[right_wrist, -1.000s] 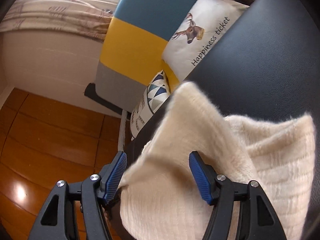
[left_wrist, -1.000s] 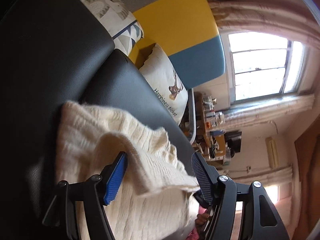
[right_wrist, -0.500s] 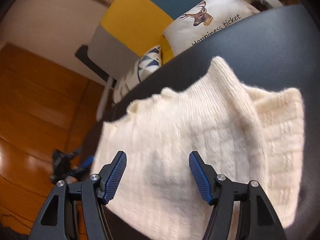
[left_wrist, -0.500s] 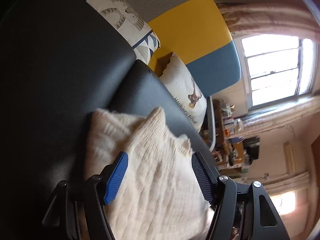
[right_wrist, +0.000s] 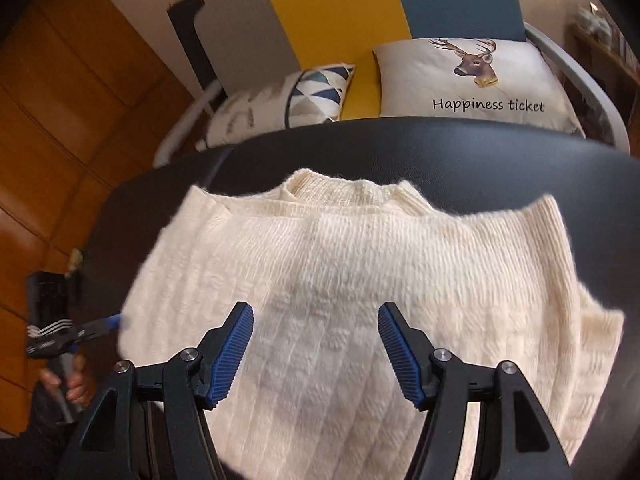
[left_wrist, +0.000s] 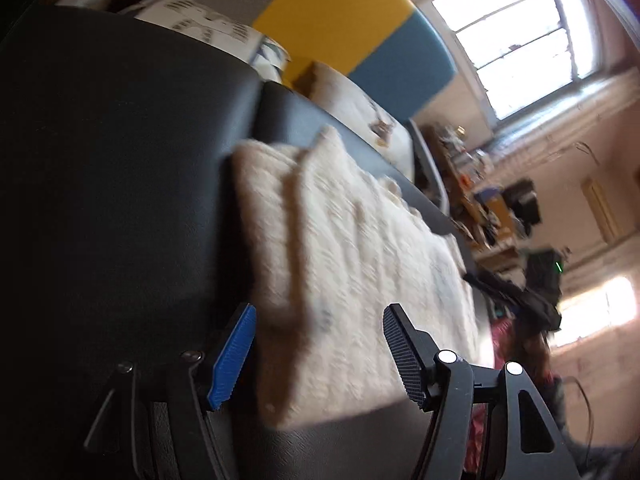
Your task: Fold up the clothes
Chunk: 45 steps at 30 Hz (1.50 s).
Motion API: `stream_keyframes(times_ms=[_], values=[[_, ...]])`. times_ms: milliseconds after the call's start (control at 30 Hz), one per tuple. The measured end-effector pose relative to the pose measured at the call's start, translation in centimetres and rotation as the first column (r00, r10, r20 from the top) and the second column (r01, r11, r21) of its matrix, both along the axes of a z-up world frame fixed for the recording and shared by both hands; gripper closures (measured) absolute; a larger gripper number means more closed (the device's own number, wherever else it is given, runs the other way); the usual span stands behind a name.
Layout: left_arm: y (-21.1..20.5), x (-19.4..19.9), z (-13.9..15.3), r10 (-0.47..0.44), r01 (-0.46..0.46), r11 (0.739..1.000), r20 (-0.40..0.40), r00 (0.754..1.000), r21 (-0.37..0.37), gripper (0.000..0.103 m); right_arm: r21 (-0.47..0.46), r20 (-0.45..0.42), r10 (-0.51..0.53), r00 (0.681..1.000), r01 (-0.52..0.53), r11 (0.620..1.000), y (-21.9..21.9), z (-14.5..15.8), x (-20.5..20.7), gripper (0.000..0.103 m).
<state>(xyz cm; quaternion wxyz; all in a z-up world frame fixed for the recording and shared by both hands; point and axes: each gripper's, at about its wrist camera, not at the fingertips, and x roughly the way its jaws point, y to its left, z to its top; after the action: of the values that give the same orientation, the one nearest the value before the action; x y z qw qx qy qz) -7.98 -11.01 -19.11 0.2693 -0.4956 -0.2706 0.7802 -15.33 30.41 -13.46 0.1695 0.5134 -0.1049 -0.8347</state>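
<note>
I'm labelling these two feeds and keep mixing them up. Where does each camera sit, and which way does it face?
Left wrist: on the left hand-held gripper, looking down along its open fingers, tilted, over the cream sweater on the black surface toward a window.
Right wrist: on the right hand-held gripper, open, above the sweater, facing the deer cushion; a hand shows at lower left.
Shared: sweater, black surface, cushions, colour-block chair.

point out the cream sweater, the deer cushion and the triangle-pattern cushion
cream sweater [right_wrist: 360, 264], right wrist view, middle of the knit front.
deer cushion [right_wrist: 412, 76], right wrist view, plain white face.
triangle-pattern cushion [right_wrist: 316, 94], right wrist view, patterned corner.
</note>
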Motion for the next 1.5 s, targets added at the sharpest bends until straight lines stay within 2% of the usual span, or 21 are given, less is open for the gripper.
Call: stream_keyframes(times_ms=[100, 167, 233, 267, 300, 333, 400, 567, 667, 767, 833, 900, 933, 1000, 1067, 1100, 1167, 1367, 1400, 1467, 1500], values=[[0.8, 0.9, -0.1, -0.048, 0.048, 0.999, -0.010, 0.999, 0.003, 0.038, 0.078, -0.012, 0.031, 0.999, -0.030, 0.997, -2.2, 0.3, -1.9, 0.037], [1.2, 1.3, -0.9, -0.075, 0.075, 0.997, 0.017, 0.997, -0.012, 0.044, 0.107, -0.016, 0.052, 0.999, -0.050, 0.993, -3.3, 0.3, -3.0, 0.037], [1.7, 1.8, -1.7, -0.096, 0.098, 0.995, 0.040, 0.995, -0.036, 0.071, 0.139, -0.016, 0.075, 0.997, -0.072, 0.988, -4.2, -0.2, -3.8, 0.037], [1.8, 2.1, -1.9, -0.102, 0.104, 0.993, 0.039, 0.994, -0.050, 0.077, 0.165, -0.014, 0.089, 0.996, -0.086, 0.982, -4.6, -0.6, -4.2, 0.038], [1.8, 2.5, -2.1, -0.106, 0.108, 0.993, 0.039, 0.994, -0.050, 0.090, 0.194, -0.010, 0.103, 0.995, -0.099, 0.976, -5.1, -1.2, -4.6, 0.043], [1.8, 2.8, -2.2, -0.110, 0.112, 0.993, 0.039, 0.993, -0.049, 0.094, 0.217, 0.008, 0.120, 0.993, -0.119, 0.969, -5.5, -1.9, -5.0, 0.047], [1.7, 3.4, -2.4, -0.115, 0.117, 0.992, 0.037, 0.993, -0.048, 0.095, 0.233, 0.062, 0.145, 0.987, -0.156, 0.960, -6.1, -3.5, -5.6, 0.081], [0.9, 4.2, -2.5, -0.093, 0.097, 0.994, 0.069, 0.993, -0.048, 0.096, 0.215, 0.017, 0.155, 0.988, -0.155, 0.964, -5.9, -3.8, -5.7, 0.096], [0.4, 4.3, -1.1, -0.077, 0.083, 0.993, 0.064, 0.995, -0.085, 0.094, 0.189, -0.037, 0.146, 0.989, -0.137, 0.972, -5.2, -2.1, -5.3, 0.097], [-0.7, 4.1, 2.5, -0.041, 0.036, 0.994, -0.047, 0.998, -0.100, 0.087, 0.186, -0.057, 0.155, 0.986, -0.142, 0.972, -4.9, -1.5, -4.8, 0.097], [-0.2, 3.2, 4.9, -0.052, 0.039, 0.994, -0.118, 0.992, -0.105, 0.067, 0.197, -0.062, 0.146, 0.987, -0.132, 0.971, -4.8, -1.7, -4.7, 0.097], [1.6, 1.2, 6.5, -0.093, 0.078, 0.992, -0.158, 0.983, -0.098, 0.056, 0.185, -0.054, 0.134, 0.990, -0.122, 0.975, -4.6, -2.1, -4.8, 0.097], [3.0, -0.1, 6.6, -0.115, 0.098, 0.989, -0.160, 0.980, -0.109, 0.054, 0.178, -0.048, 0.129, 0.990, -0.119, 0.977, -4.4, -2.4, -4.9, 0.097], [5.9, -2.7, 6.5, -0.158, 0.139, 0.981, -0.144, 0.977, -0.139, 0.054, 0.164, -0.027, 0.122, 0.992, -0.115, 0.980, -4.1, -2.9, -4.8, 0.097], [8.8, -5.6, 5.8, -0.195, 0.175, 0.969, -0.102, 0.976, -0.176, 0.054, 0.101, 0.000, 0.114, 0.993, -0.113, 0.988, -3.4, -3.0, -4.6, 0.095], [10.2, -6.8, 5.4, -0.212, 0.193, 0.962, -0.079, 0.974, -0.195, 0.054, 0.056, 0.008, 0.113, 0.994, -0.114, 0.992, -3.1, -2.9, -4.4, 0.083], [12.5, -9.0, 4.3, -0.232, 0.217, 0.946, -0.035, 0.972, -0.239, 0.054, 0.018, 0.009, 0.116, 0.993, -0.117, 0.993, -2.6, -2.5, -3.9, 0.077], [16.3, -12.9, 0.4, -0.230, 0.243, 0.905, 0.078, 0.970, -0.350, 0.055, 0.100, 0.014, 0.189, 0.982, -0.189, 0.977, -3.6, -3.6, -3.0, 0.076], [16.7, -13.0, 0.0, -0.234, 0.244, 0.897, 0.072, 0.970, -0.369, 0.056, 0.120, 0.000, 0.197, 0.980, -0.195, 0.973, -3.9, -3.7, -2.9, 0.076], [17.2, -13.1, -0.3, -0.233, 0.233, 0.892, 0.048, 0.971, -0.387, 0.070, 0.173, -0.031, 0.217, 0.976, -0.208, 0.963, -4.7, -3.4, -2.5, 0.083], [17.1, -13.0, -0.3, -0.224, 0.220, 0.898, 0.035, 0.974, -0.380, 0.085, 0.183, -0.043, 0.218, 0.975, -0.207, 0.961, -4.9, -3.3, -2.4, 0.090]])
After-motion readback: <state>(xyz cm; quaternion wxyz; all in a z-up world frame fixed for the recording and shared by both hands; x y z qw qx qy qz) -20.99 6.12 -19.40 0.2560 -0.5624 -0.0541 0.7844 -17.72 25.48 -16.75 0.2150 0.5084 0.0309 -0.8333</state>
